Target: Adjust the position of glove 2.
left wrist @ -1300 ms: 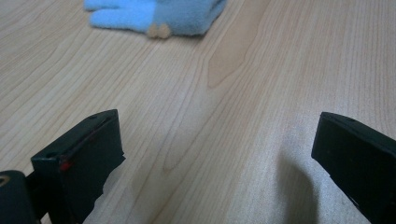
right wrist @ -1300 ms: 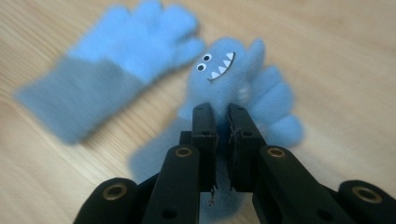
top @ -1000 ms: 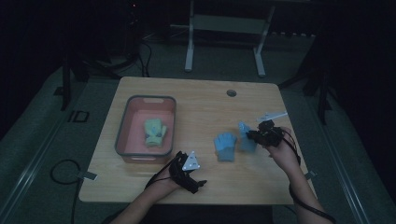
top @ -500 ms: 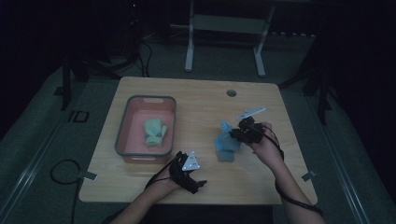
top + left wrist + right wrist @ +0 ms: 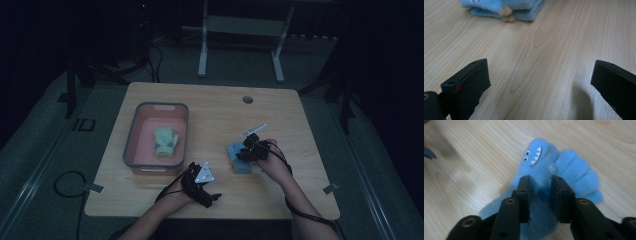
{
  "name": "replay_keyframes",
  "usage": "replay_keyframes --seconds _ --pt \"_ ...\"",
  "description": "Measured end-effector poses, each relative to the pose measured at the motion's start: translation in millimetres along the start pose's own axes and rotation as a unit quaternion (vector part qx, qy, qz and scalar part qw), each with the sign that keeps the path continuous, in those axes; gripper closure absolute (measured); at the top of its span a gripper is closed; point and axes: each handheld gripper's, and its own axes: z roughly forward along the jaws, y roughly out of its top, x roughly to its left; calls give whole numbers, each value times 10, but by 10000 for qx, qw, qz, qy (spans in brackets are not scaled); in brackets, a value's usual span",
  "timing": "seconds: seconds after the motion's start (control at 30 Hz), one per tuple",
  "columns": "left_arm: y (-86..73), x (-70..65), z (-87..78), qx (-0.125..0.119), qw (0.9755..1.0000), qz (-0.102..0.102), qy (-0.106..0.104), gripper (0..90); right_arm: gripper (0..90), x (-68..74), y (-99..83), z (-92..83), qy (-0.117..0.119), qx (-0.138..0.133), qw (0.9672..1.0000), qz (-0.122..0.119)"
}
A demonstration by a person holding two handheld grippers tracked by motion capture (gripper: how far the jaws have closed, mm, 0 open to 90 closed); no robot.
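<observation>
A fuzzy blue sock-like toy [image 5: 564,167] with a grinning monster face lies on the wooden table [image 5: 215,115]. My right gripper [image 5: 540,180] is tipped down over it. Its jaws have just been opening and stand narrowly apart, with blue fabric showing in the gap and no pad pressing on it. From above, the right gripper [image 5: 247,150] sits on the blue pile [image 5: 240,162] at the table's right of middle. My left gripper [image 5: 539,72] rests wide open on bare wood, with the blue pile [image 5: 504,7] farther ahead. From above, the left gripper [image 5: 207,187] is near the front edge.
A pink bin with a grey rim [image 5: 131,150] stands at the left of the table and holds a green sock [image 5: 165,140]. A round cable hole [image 5: 247,99] is at the back right. A metal stand [image 5: 240,45] is on the floor behind the table.
My right hand moved left and down, bringing a blue piece onto the blue one lying on the table. The left hand stayed where it was.
</observation>
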Motion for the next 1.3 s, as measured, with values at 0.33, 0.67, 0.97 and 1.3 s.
replay_keyframes --seconds 0.33,0.67,0.97,1.3 --pt "4 2 -3 -12 10000 6 -2 23 536 -18 -40 23 45 -24 10000 20" --pt "18 -1 -6 -26 10000 -12 7 23 266 -21 -138 -181 154 -420 9990 53" --pt "69 -25 -15 -136 9998 57 129 23 146 -112 -298 -218 74 -730 9973 61" --pt "192 -75 -44 -162 9996 -248 -6 23 162 -207 -466 -271 32 -1085 9941 -39"
